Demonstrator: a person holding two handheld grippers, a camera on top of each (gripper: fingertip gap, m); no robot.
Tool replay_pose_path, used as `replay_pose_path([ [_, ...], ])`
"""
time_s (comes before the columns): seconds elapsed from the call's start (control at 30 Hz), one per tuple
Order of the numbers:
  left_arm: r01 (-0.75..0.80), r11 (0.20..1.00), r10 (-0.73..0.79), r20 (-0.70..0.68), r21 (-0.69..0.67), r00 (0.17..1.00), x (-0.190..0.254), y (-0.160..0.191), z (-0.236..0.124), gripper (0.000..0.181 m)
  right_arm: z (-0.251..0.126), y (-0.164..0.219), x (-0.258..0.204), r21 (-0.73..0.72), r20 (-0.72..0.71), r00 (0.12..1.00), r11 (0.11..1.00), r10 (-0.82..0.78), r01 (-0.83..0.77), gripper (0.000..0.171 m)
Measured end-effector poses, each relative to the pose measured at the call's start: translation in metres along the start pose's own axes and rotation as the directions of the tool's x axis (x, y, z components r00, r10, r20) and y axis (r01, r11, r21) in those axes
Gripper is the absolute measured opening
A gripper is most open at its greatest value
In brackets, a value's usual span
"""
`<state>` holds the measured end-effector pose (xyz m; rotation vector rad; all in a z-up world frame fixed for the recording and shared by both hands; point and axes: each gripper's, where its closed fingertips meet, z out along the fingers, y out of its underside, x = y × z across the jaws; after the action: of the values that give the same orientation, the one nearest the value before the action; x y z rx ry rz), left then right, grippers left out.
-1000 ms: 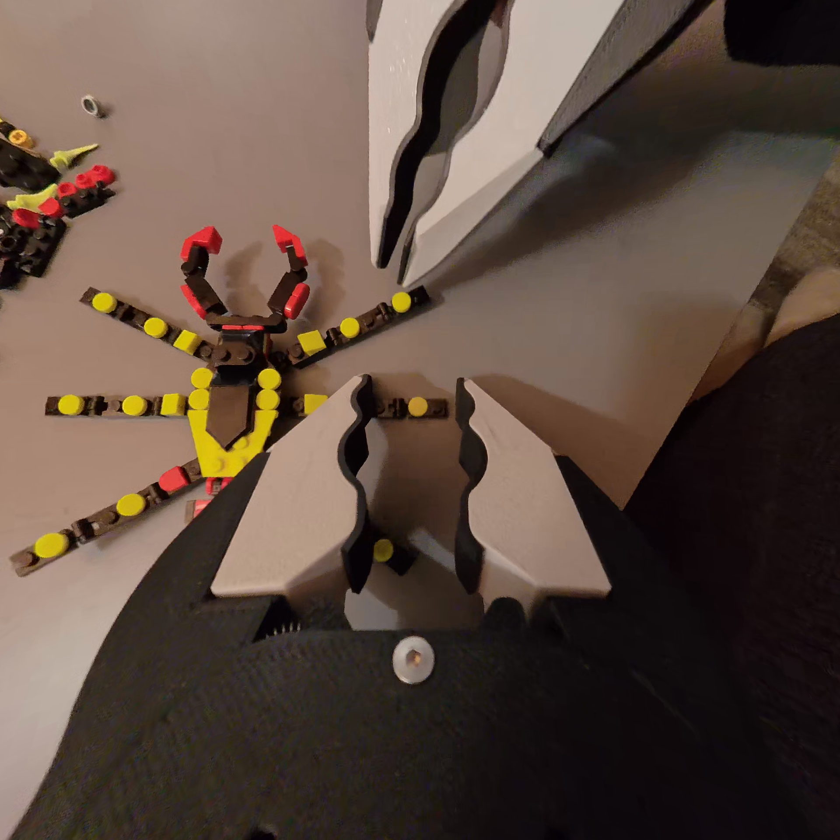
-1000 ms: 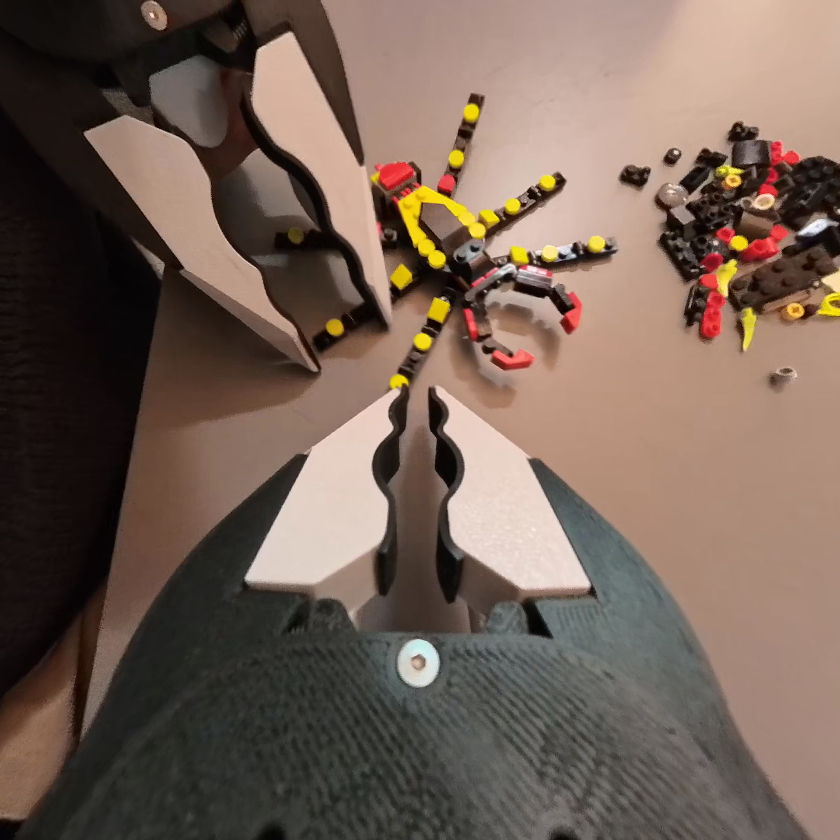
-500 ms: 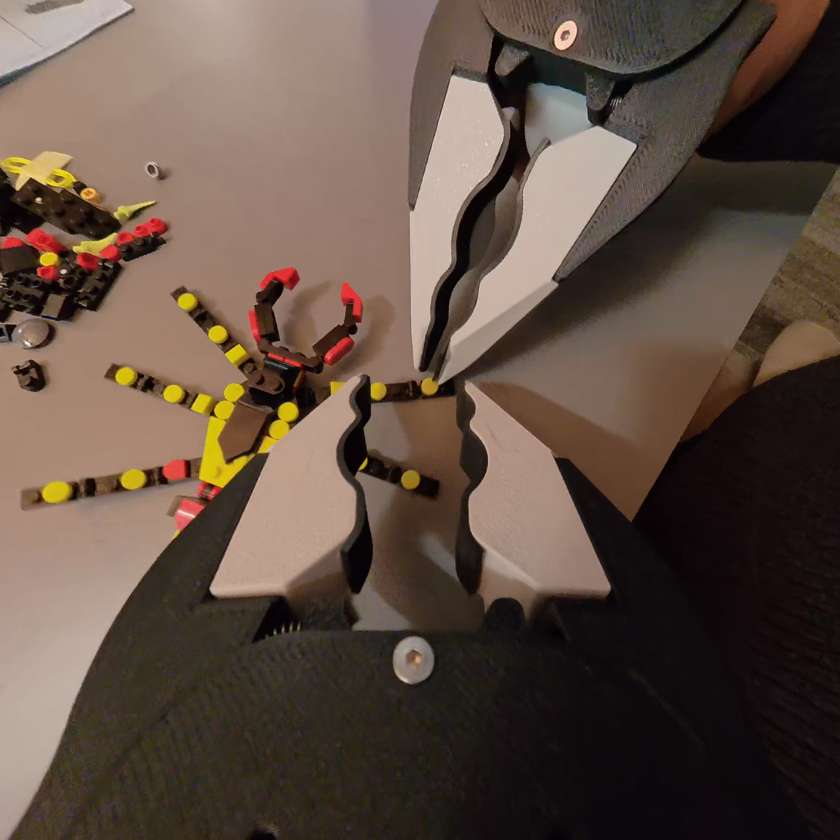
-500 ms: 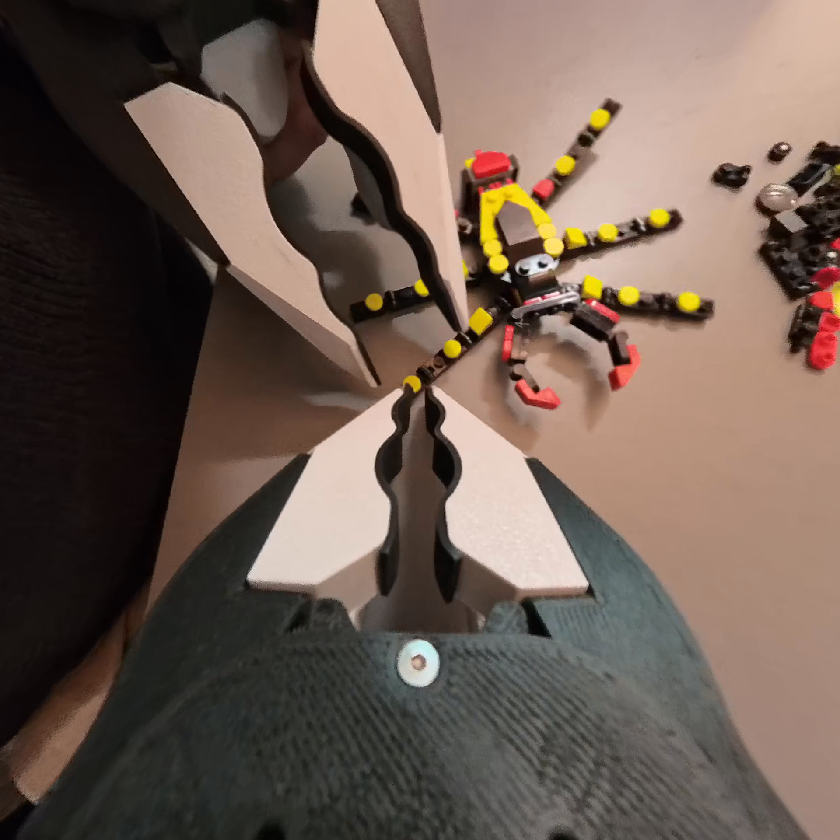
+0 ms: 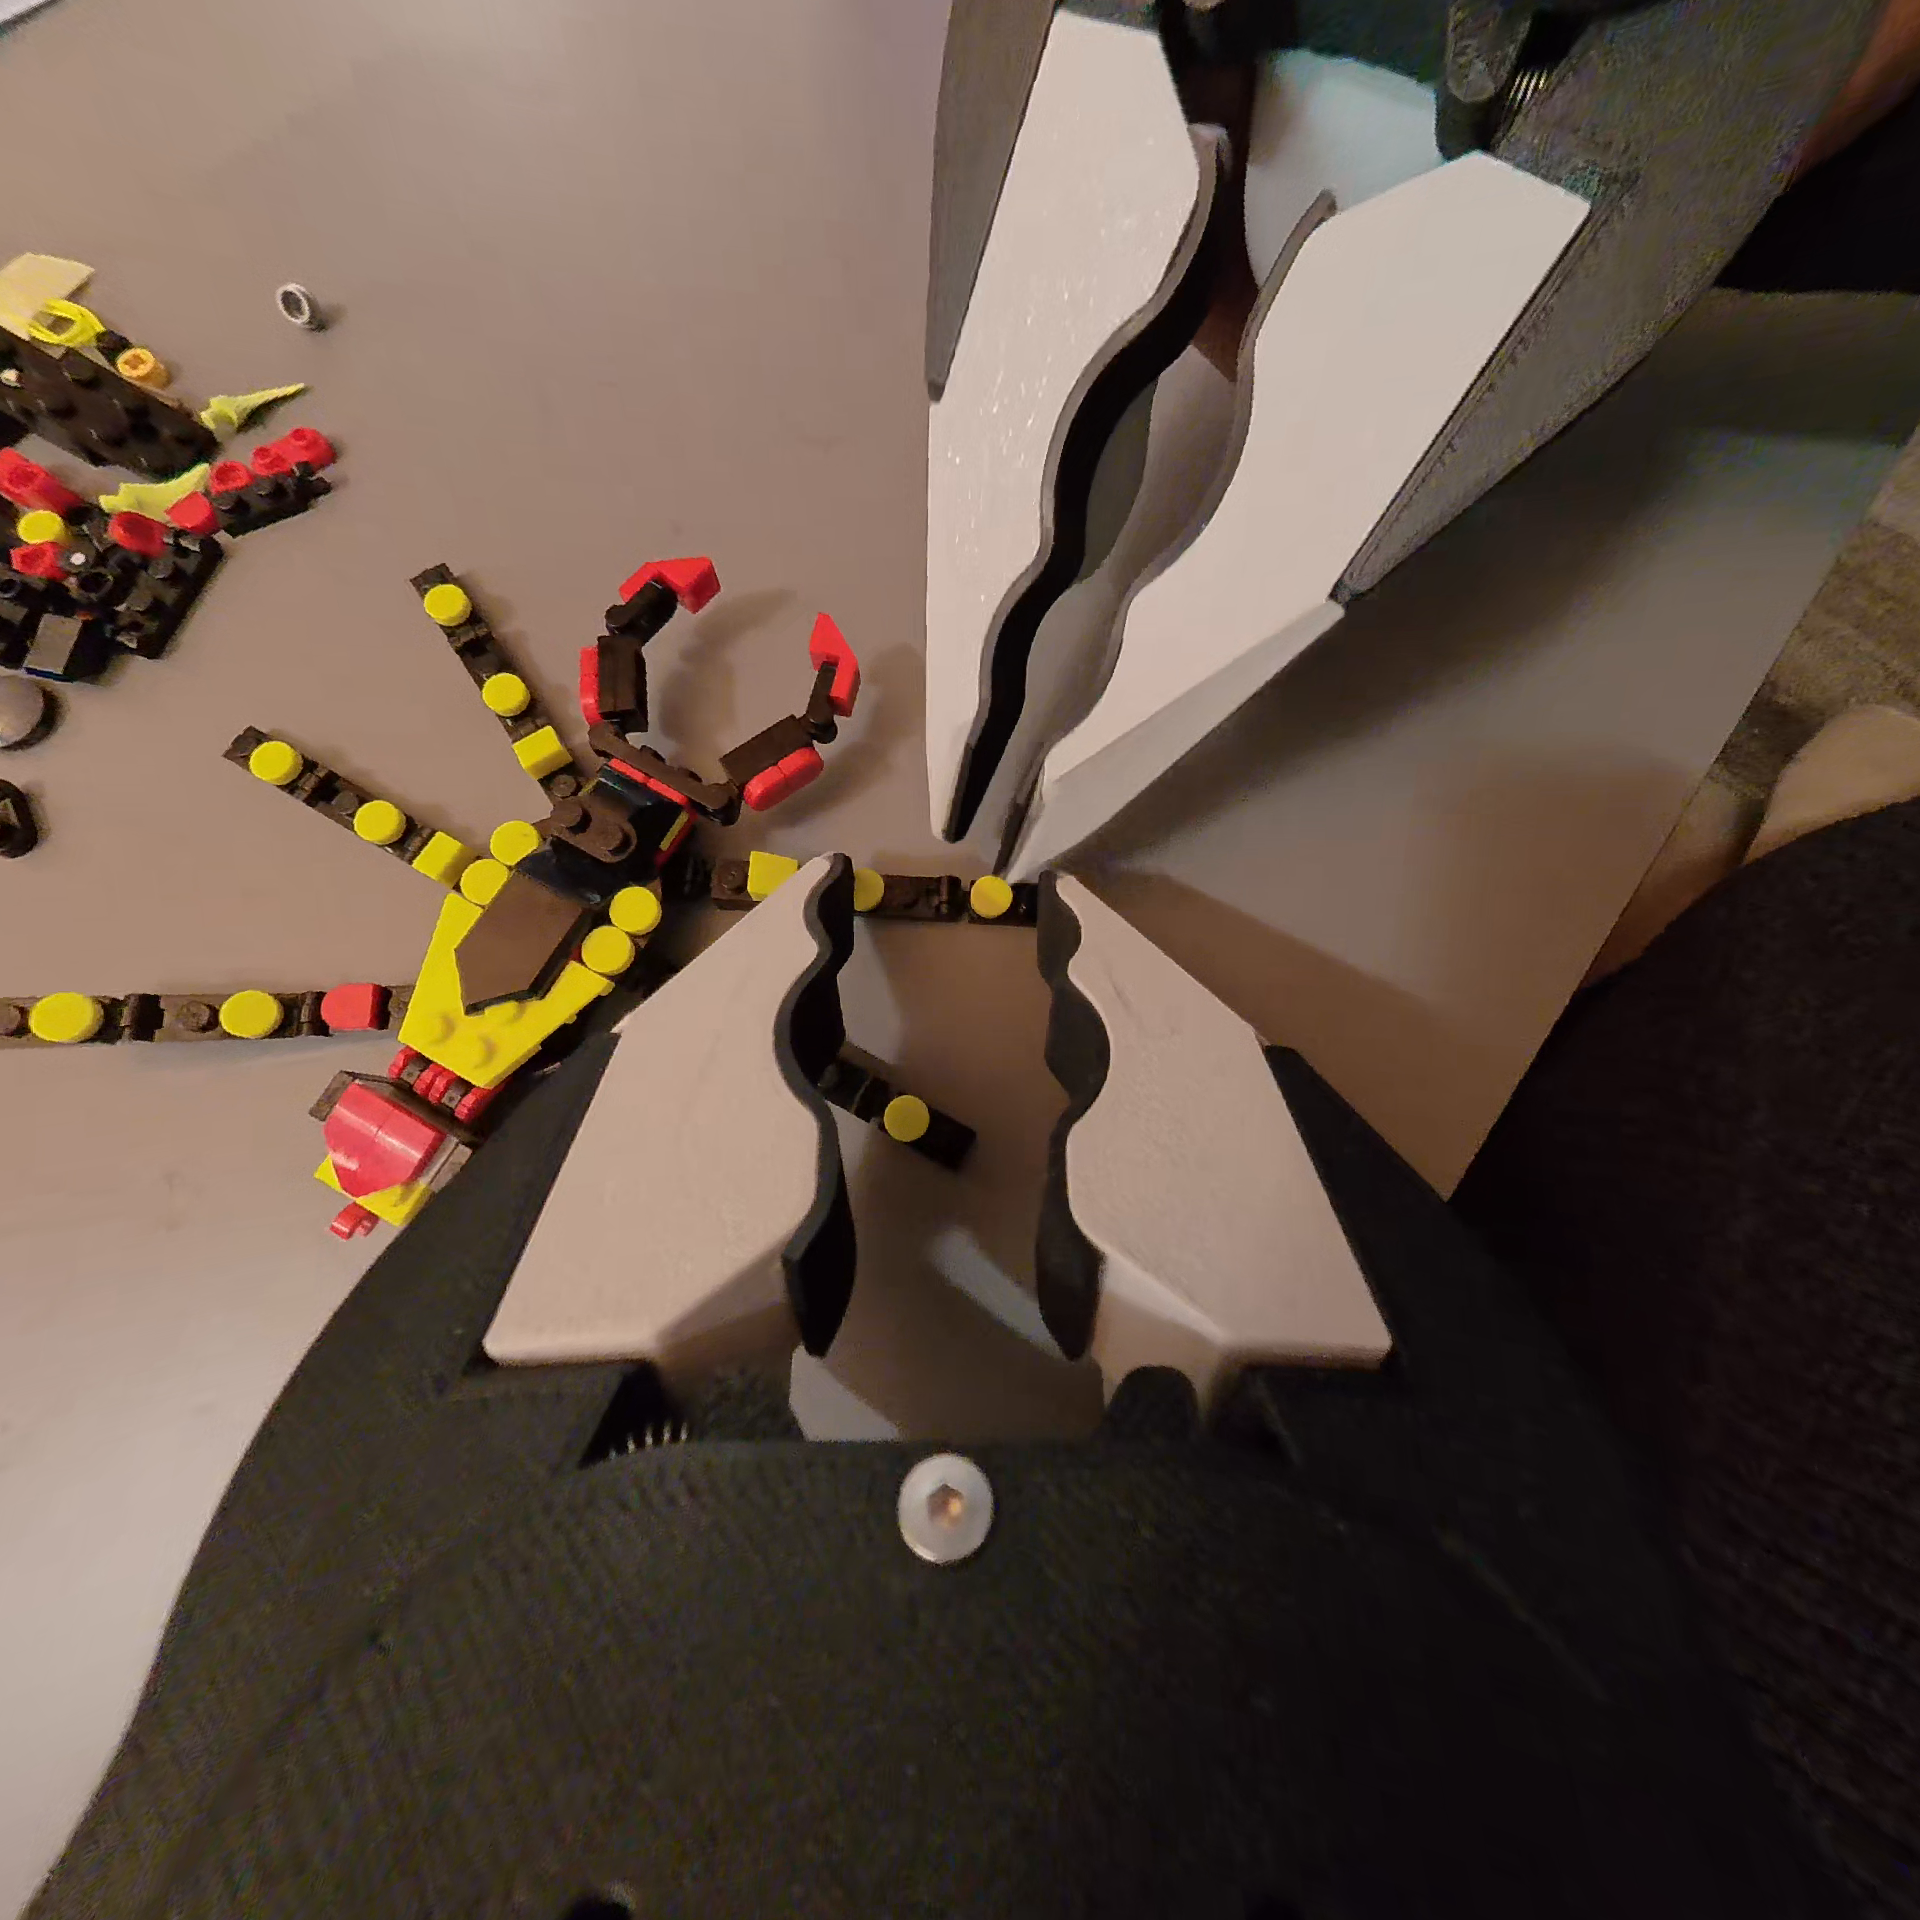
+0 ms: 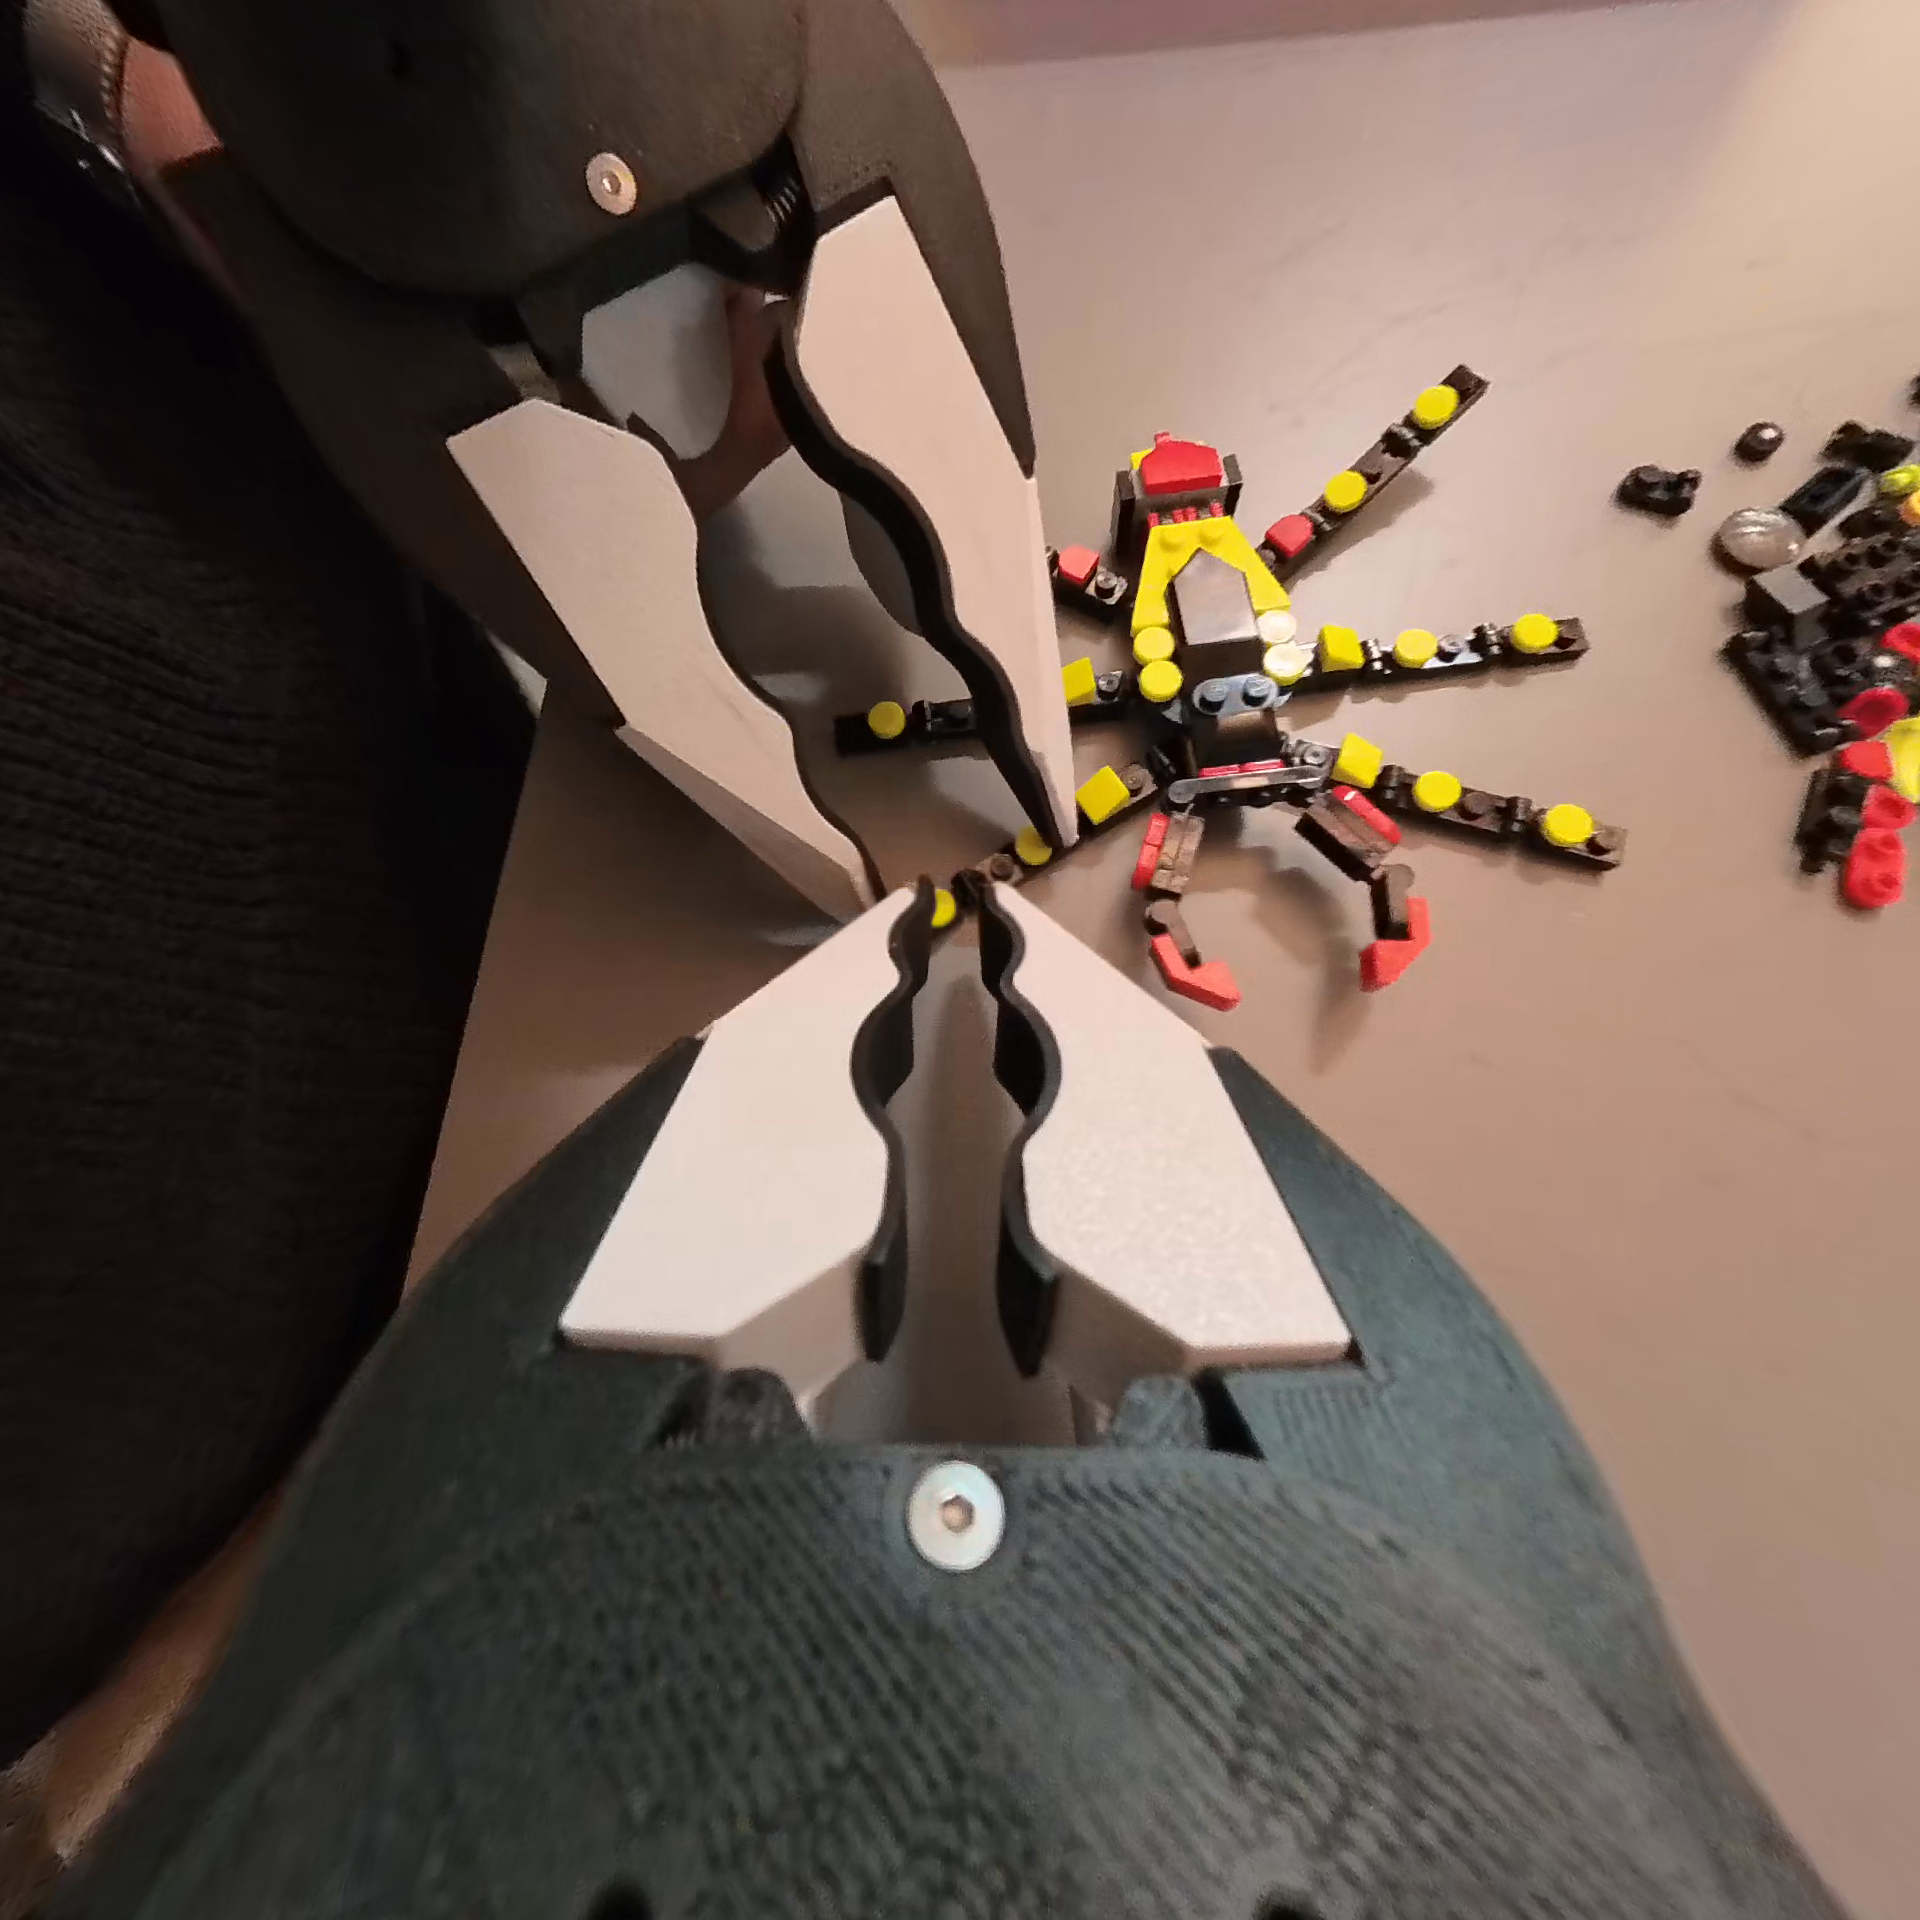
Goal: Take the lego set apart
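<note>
Left gripper (image 5: 935,888) jaws apart, right gripper (image 6: 951,899) jaws nearly closed, tips meeting

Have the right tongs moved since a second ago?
Yes. The right tongs have closed in on the spider's leg, its yellow-studded tip now at their tips.

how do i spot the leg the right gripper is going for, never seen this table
Find the yellow, black and red lego spider on the table. Its black legs with yellow dots fan outward. The target leg is the one whose tip sits between the right gripper fingertips; the left gripper straddles that leg.
</note>
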<state>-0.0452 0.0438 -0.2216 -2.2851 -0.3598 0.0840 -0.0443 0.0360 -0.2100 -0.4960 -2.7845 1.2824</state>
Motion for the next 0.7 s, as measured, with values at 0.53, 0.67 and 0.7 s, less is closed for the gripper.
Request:
replay_pose_path([
  [0.53, -0.058, 0.998, 0.058, -0.023, -0.009, 0.998, 0.003, 0.004, -0.002, 0.036, 0.006, 0.005, -0.007, -0.033, 0.057, 0.998, 0.999, -0.031, 0.033, 0.008],
  [0.67, -0.056, 0.998, 0.056, -0.023, -0.008, 0.998, 0.003, 0.004, -0.002, 0.036, 0.007, 0.006, -0.007, -0.042, 0.048, 0.997, 0.998, -0.052, 0.054, 0.007],
  [0.7, -0.055, 0.998, 0.055, -0.024, -0.008, 0.998, 0.003, 0.004, -0.002, 0.036, 0.007, 0.006, -0.007, -0.040, 0.051, 0.997, 0.998, -0.053, 0.055, 0.006],
])
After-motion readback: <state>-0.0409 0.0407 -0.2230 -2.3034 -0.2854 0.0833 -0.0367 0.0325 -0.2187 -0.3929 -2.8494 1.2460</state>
